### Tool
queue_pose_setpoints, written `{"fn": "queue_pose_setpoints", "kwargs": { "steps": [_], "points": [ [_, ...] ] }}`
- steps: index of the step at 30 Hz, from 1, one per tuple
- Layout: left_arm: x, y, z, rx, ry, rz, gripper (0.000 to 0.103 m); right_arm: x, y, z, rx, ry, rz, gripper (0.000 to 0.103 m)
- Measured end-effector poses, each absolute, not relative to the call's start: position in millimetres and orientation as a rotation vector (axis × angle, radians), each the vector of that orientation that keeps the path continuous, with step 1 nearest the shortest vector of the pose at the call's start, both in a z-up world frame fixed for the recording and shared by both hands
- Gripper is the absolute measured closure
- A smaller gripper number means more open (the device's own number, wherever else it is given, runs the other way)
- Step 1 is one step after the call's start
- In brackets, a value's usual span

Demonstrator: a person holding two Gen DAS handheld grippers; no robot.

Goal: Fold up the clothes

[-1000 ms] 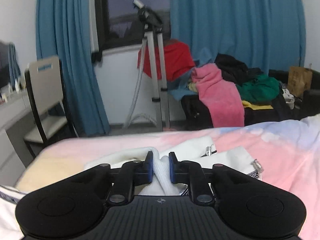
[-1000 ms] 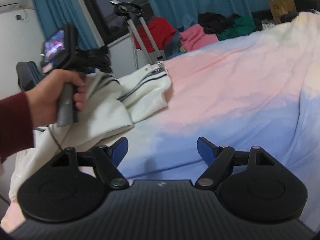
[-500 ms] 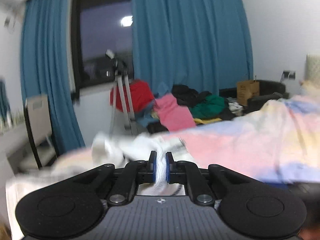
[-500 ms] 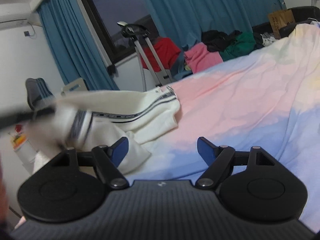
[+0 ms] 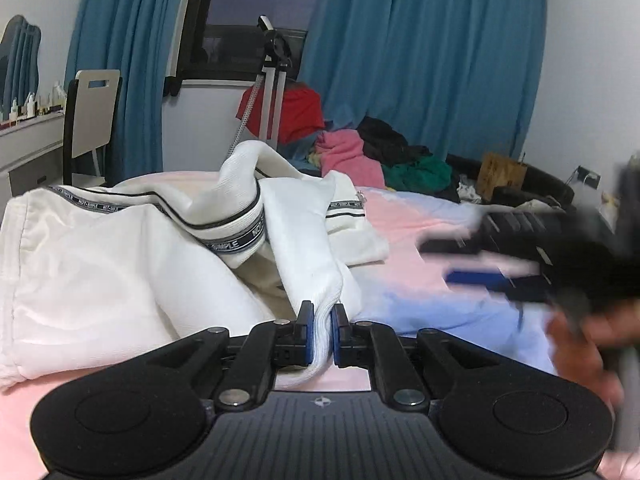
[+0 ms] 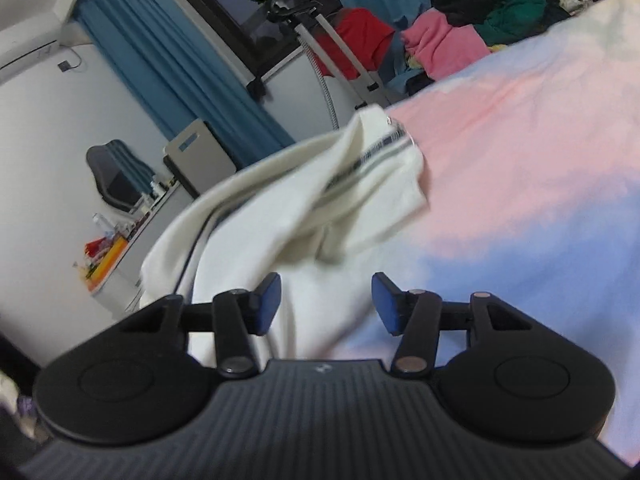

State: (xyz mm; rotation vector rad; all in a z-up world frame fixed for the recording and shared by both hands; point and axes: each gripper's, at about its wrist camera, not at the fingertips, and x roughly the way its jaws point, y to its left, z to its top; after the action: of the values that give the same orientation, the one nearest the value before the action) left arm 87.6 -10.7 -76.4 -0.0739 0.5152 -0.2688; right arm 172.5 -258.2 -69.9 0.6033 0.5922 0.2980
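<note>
Gripping white garment (image 5: 120,264) hem, left tool (image 5: 320,334), right tool (image 6: 324,300) released, blurred.

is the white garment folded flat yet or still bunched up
Still bunched up: the white garment lies in loose, rumpled folds on the bed, one ribbed edge pinched in the left hand-held gripper.

Left wrist view: low over the bed (image 5: 420,216), close behind its tongs (image 5: 320,332), facing the blue curtains (image 5: 420,60).
Right wrist view: tilted, close, facing likewise.
Shared: white garment (image 5: 120,264) (image 6: 304,216), tripod (image 5: 272,92) (image 6: 320,40), clothes pile (image 5: 384,156) (image 6: 460,28).
</note>
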Motion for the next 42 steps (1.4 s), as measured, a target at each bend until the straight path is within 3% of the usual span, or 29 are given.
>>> {"fn": "queue_pose_setpoints", "kwargs": {
  "steps": [9, 15, 17, 18, 19, 29, 34, 39, 42],
  "points": [
    [115.2, 16.3, -98.0, -0.179, 0.569, -0.322, 0.094, 381.1, -210.3, -59.5, 0.480, 0.706, 0.176, 0.048],
    [149.0, 29.6, -128.4, -0.258, 0.639, -0.344, 0.094, 473.6, -180.9, -89.8, 0.383, 0.819, 0.074, 0.050],
    [156.4, 30.6, -134.8, -0.261, 0.629, -0.365, 0.094, 484.6, -172.1, -97.5, 0.355, 0.815, 0.095, 0.067],
    [159.2, 30.4, -137.1, -0.256, 0.621, -0.374, 0.094, 486.6, -167.3, -99.7, 0.319, 0.814, 0.085, 0.094],
    [161.9, 29.4, -138.7, -0.243, 0.619, -0.380, 0.094, 485.4, -165.0, -99.7, 0.288, 0.808, 0.064, 0.096],
    [153.0, 34.1, -126.1, -0.242, 0.591, -0.394, 0.094, 381.9, -240.2, -4.2, 0.405, 0.500, 0.059, 0.097],
    [128.2, 38.6, -108.5, -0.217, 0.535, -0.406, 0.094, 277.7, -307.1, 27.9, 0.503, 0.318, -0.029, 0.097],
    [107.2, 42.0, -101.6, -0.182, 0.508, -0.420, 0.094, 164.8, -384.6, 4.2, 0.654, 0.256, -0.207, 0.097],
    [93.6, 29.1, -103.3, -0.145, 0.530, -0.445, 0.094, 106.5, -425.5, -40.5, 0.845, 0.330, -0.272, 0.097]
  ]
}}
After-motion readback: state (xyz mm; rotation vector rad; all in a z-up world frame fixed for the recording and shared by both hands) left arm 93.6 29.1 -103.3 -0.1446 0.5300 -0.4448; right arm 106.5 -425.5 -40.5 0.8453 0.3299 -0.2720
